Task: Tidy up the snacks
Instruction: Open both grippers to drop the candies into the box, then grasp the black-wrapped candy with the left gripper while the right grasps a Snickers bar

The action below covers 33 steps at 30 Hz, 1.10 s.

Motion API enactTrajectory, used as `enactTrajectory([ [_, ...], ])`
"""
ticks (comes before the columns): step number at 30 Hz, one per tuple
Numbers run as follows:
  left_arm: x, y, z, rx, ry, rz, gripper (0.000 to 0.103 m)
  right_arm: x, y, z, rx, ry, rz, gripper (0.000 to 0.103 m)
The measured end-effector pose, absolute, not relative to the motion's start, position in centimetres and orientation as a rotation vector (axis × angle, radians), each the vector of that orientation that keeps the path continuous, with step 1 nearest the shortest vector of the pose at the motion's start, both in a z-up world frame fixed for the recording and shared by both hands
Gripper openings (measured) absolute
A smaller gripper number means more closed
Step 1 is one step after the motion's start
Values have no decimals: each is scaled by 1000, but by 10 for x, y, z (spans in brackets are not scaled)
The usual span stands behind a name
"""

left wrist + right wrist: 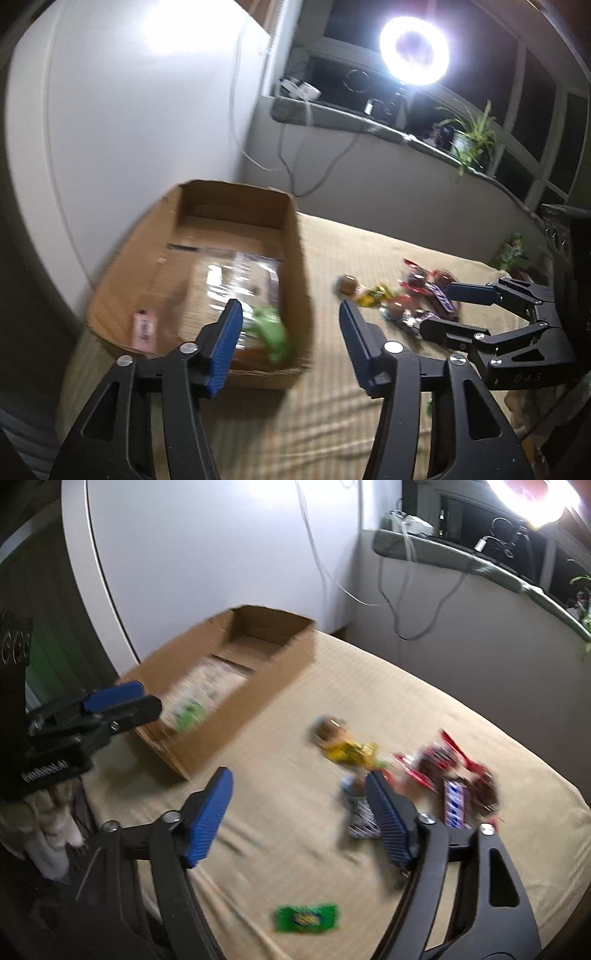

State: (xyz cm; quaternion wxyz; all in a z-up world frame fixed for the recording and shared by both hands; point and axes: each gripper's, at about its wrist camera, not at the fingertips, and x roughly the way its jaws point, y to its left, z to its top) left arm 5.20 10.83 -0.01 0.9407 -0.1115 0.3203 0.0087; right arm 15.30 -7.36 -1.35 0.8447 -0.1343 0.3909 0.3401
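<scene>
Beige, ribbed bedding [295,686] covers the work surface under a bright ring light [414,51] on the windowsill. At far left, against the white wall, an open cardboard box [295,266] holds a clear-wrapped pack [240,273], a green packet [271,330] at its near end and a pink label [144,326] on its floor. The left gripper [290,314] hovers over the box's near right corner, jaws parted with nothing between them. Right of the box, loose snacks [399,775] lie in a blurred cluster on the bedding: a yellow wrapper [351,755], red wrappers, a blue-and-white bar [455,805]. The right gripper [299,786] hangs beside the cluster, jaws wide and empty, its right finger overlapping the pile's near edge. A green packet [306,918] lies alone nearer the camera.
</scene>
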Motion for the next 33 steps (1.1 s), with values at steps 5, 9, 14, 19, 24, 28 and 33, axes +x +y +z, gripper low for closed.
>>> enactTrajectory([
  [5, 62, 78, -8, -216, 693, -52, 55, 155, -106, -26, -307, 852, 659, 80],
  [9, 71, 57, -17, -210, 726, -103, 55, 162, -130, -37, -283, 887, 638, 80],
  [14, 83, 34, -27, -219, 775, -166, 55, 169, -150, -48, -247, 912, 640, 76],
  [19, 99, 14, -33, -231, 813, -227, 54, 176, -153, -57, -223, 942, 662, 57],
  [24, 116, 1, -42, -266, 860, -267, 45, 179, -149, -66, -235, 955, 676, 47],
  [28, 132, -6, -50, -285, 896, -270, 45, 186, -148, -73, -249, 959, 663, 47],
  [33, 148, -13, -60, -266, 927, -257, 45, 193, -146, -82, -263, 972, 657, 47],
])
